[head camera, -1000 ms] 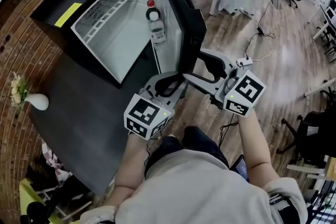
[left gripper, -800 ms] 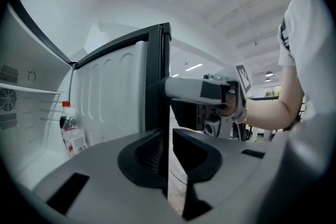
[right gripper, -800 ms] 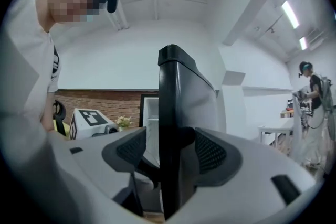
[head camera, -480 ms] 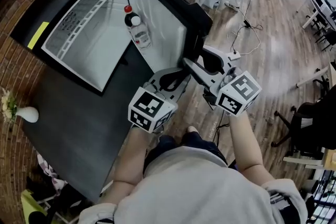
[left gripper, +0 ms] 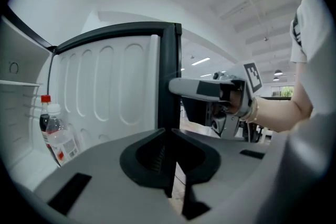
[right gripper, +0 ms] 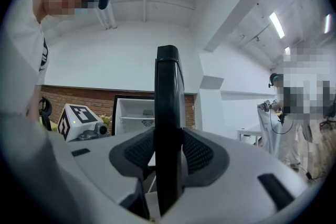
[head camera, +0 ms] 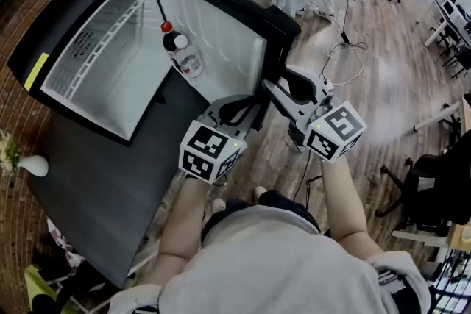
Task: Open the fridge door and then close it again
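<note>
- The fridge door [head camera: 221, 40] stood wide open at about twelve o'clock in the head view. Its white inner face was turned up toward that camera.
- The fridge [head camera: 88, 62] lay at ten o'clock, its white inside with a wire shelf open to view.
- Two bottles [head camera: 184, 59] stood close together in the door's shelf, one red-capped and one white-capped.
- The right tool [right gripper: 168, 153] was clamped on the door's black free edge. In the right gripper view that edge rose straight up between the ribbed pads, which pressed on both its sides. The jaws had just been closing onto it.
- The left tool [left gripper: 173, 161] had its jaws almost together, with only a thin slit between them and nothing seen in it. They too had just been closing.
- In the left gripper view the door's edge rose just beyond the tips at twelve o'clock, with the right tool at two o'clock.
- In the head view the left tool sat at eight o'clock of the right one, both at the door's near corner.
- A dark desk [head camera: 96, 187] spread at seven o'clock of the fridge and carried a white vase [head camera: 33, 165] at nine o'clock.
- A brick wall [head camera: 15, 121] ran along the left, and a wooden floor [head camera: 383, 77] filled two to four o'clock.
</note>
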Demonstrator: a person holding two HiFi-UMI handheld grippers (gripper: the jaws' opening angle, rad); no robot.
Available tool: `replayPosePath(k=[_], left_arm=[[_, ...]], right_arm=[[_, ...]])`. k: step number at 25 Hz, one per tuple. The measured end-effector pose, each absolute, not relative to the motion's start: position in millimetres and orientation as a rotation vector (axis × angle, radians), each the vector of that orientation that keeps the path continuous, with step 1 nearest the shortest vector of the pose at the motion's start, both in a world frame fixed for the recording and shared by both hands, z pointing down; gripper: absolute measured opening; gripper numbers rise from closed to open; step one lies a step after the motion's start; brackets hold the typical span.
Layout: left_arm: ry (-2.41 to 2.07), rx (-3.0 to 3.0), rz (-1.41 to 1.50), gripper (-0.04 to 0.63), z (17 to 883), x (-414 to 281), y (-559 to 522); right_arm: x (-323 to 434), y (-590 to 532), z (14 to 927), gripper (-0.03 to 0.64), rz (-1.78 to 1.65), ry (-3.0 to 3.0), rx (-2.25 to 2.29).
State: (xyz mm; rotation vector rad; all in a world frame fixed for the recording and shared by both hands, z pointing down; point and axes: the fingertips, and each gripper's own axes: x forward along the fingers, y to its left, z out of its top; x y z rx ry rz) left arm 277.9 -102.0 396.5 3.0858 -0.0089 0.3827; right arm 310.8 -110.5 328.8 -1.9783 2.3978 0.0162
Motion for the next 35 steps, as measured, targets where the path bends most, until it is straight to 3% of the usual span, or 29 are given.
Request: replayPosePath(k=[21,35], left_arm=[[-0.579,2.951,0.28,0.024,384.1,326.8,-152.1],[-0.768,2.862,0.162,0.012,372.0,324.9,-174.4]], right_arm=[[469.0,-139.2,323.6,0.152,-0.019,2.246,-2.02],[500.7,-155.2,332.2,0.144,-0.027,2.233,-2.01]])
